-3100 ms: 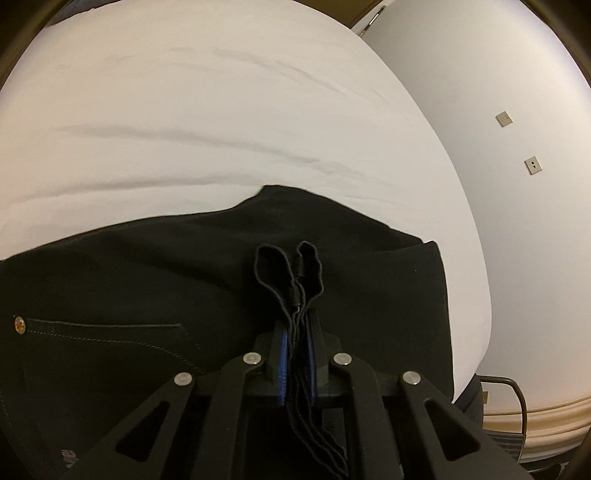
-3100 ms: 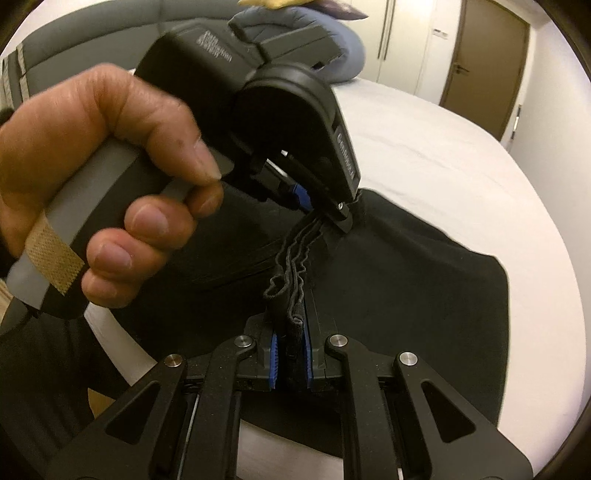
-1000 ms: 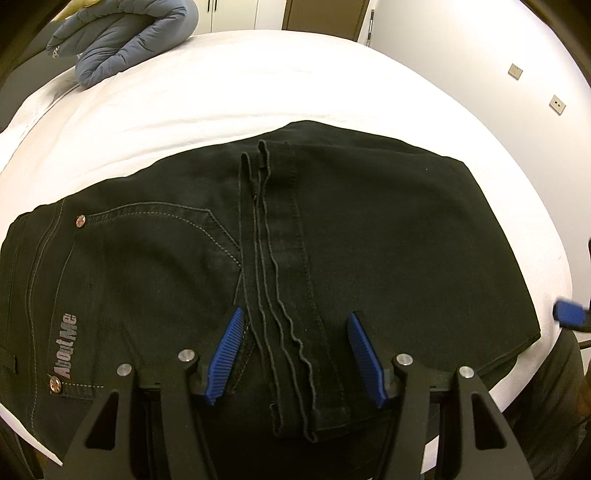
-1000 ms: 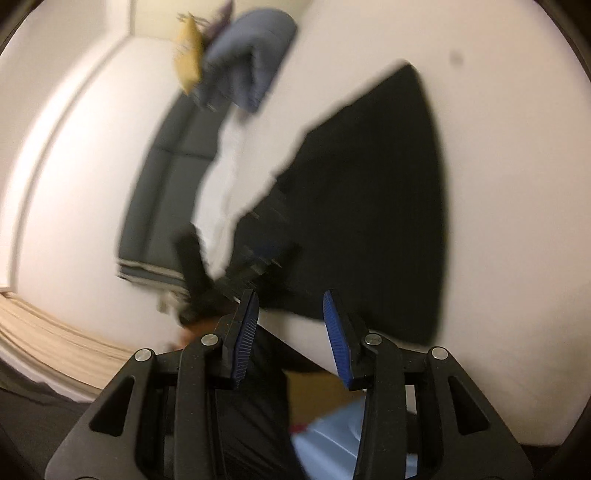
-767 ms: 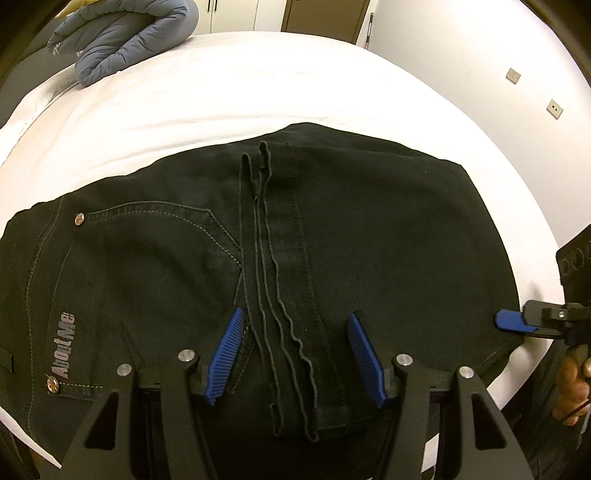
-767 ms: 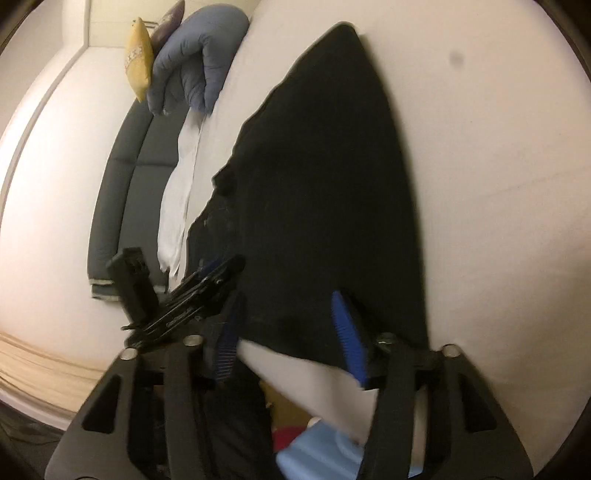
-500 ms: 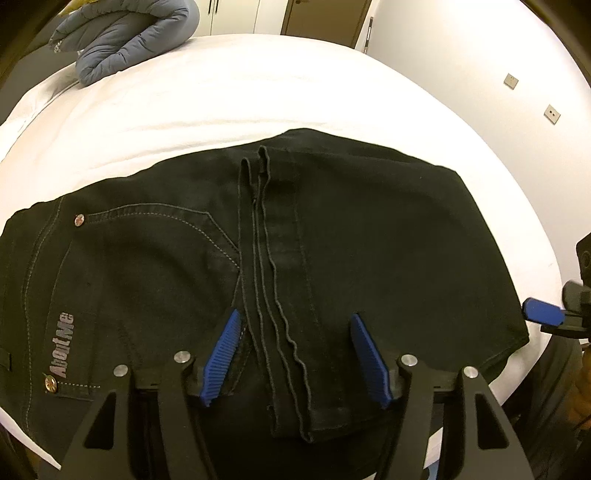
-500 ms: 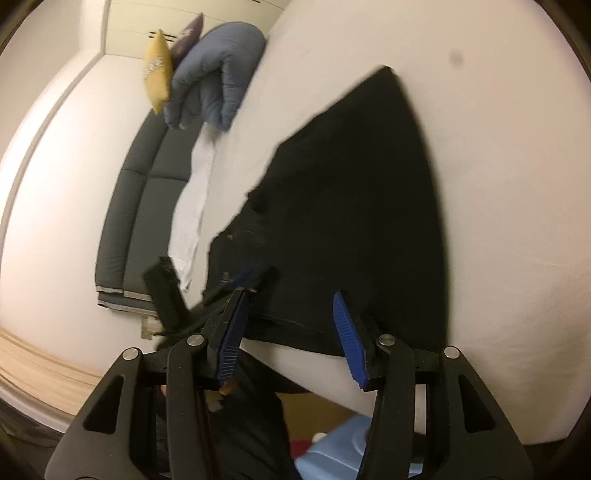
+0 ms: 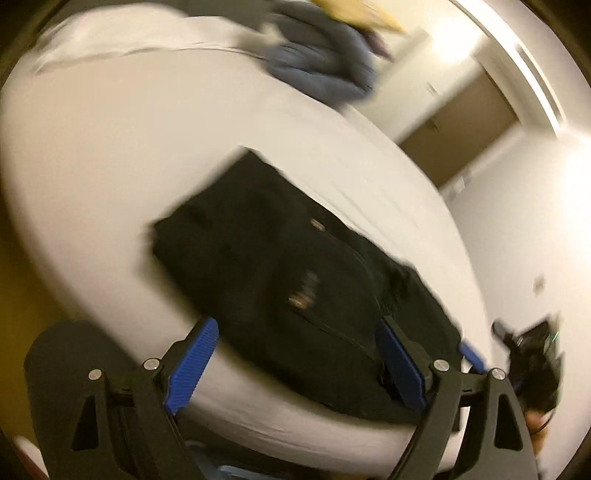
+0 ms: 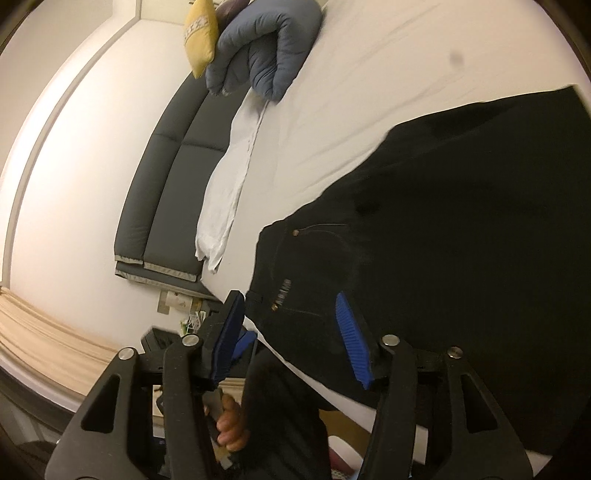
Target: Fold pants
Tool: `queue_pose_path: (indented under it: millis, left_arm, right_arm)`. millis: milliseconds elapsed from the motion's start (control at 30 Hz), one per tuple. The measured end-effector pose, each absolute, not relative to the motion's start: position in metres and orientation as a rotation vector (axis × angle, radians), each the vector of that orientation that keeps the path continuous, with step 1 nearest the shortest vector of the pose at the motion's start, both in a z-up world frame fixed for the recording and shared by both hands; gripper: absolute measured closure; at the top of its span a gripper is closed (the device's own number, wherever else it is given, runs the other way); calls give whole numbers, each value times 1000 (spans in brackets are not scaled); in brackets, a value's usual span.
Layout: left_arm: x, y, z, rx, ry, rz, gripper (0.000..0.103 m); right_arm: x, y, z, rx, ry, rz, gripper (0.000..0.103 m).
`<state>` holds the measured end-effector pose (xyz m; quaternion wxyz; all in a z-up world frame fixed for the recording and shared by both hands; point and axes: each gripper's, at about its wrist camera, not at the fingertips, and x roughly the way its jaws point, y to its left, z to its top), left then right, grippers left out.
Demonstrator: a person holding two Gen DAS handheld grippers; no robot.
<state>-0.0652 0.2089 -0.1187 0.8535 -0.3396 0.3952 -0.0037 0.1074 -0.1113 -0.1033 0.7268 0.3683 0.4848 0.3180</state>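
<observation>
The black pants (image 9: 295, 280) lie folded near the front edge of the white bed (image 9: 110, 155); this view is blurred by motion. My left gripper (image 9: 295, 362) hangs off that edge. Its jaws are opening wide, and the blue pads (image 9: 192, 362) touch nothing. In the right wrist view the pants (image 10: 461, 229) show a back pocket and waistband label. My right gripper (image 10: 291, 336) hovers over the waistband corner, its jaws opening and the pads clear of the cloth. The right gripper (image 9: 532, 354) shows at the left view's right edge. A hand (image 10: 231, 428) holds the left tool, mostly hidden.
A grey-blue duvet roll (image 10: 266, 48) and a yellow cushion (image 10: 201, 33) lie at the head of the bed, beside a grey padded headboard (image 10: 162, 206). A loose white sheet (image 10: 229, 177) lies along that edge. A brown door (image 9: 461, 125) stands behind the bed.
Both grippers were shut on the pant hems three seconds ago and have let go. Over the last second the left gripper swung sideways and rolled with jaws widening; the right moved toward the waistband.
</observation>
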Motion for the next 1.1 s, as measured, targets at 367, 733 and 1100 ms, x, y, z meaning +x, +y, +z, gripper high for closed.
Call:
queue_pose_path:
  millis: [367, 733, 1100]
  left_arm:
    - [-34, 248, -170, -993, 878, 33, 14]
    - [8, 253, -173, -956, 962, 47, 76]
    - [29, 211, -129, -590, 964, 131, 90]
  right_arm:
    - [142, -86, -134, 922, 1107, 680, 40]
    - [192, -36, -187, 876, 1316, 696, 42]
    - [191, -26, -192, 838, 1288, 651, 44]
